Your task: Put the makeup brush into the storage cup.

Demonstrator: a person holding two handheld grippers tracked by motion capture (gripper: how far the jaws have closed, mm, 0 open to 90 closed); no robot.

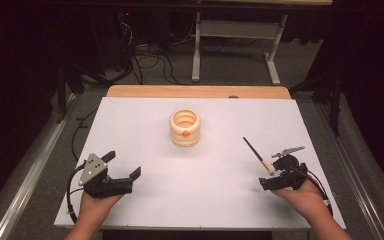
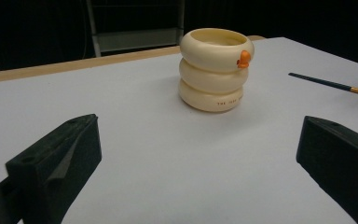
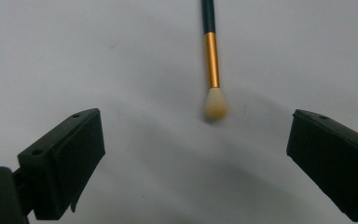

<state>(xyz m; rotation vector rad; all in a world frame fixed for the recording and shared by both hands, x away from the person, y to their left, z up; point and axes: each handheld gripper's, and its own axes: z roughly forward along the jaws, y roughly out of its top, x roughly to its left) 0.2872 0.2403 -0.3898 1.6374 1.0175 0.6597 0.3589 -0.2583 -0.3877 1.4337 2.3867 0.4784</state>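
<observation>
A cream cup (image 1: 185, 128) made of stacked rings, with a small orange knob on its rim, stands upright in the middle of the white table top (image 1: 200, 195). A thin brush (image 1: 256, 154) with a dark handle, gold ferrule and pale bristles lies to its right. My right gripper (image 1: 274, 173) is open and tilted down just behind the bristle end; in the right gripper view the brush (image 3: 211, 60) lies ahead of the right gripper (image 3: 196, 128), untouched. My left gripper (image 1: 124, 164) is open near the front left, facing the cup (image 2: 214, 70); the left gripper (image 2: 198, 135) holds nothing, and the brush (image 2: 335, 85) shows at right.
A wooden strip (image 1: 197, 91) borders the table's far edge. Beyond it stand a white-legged desk frame (image 1: 235, 47) and floor cables (image 1: 150, 62). Metal rails (image 1: 30, 172) run along both sides of the table. The person's hands come in at the front edge.
</observation>
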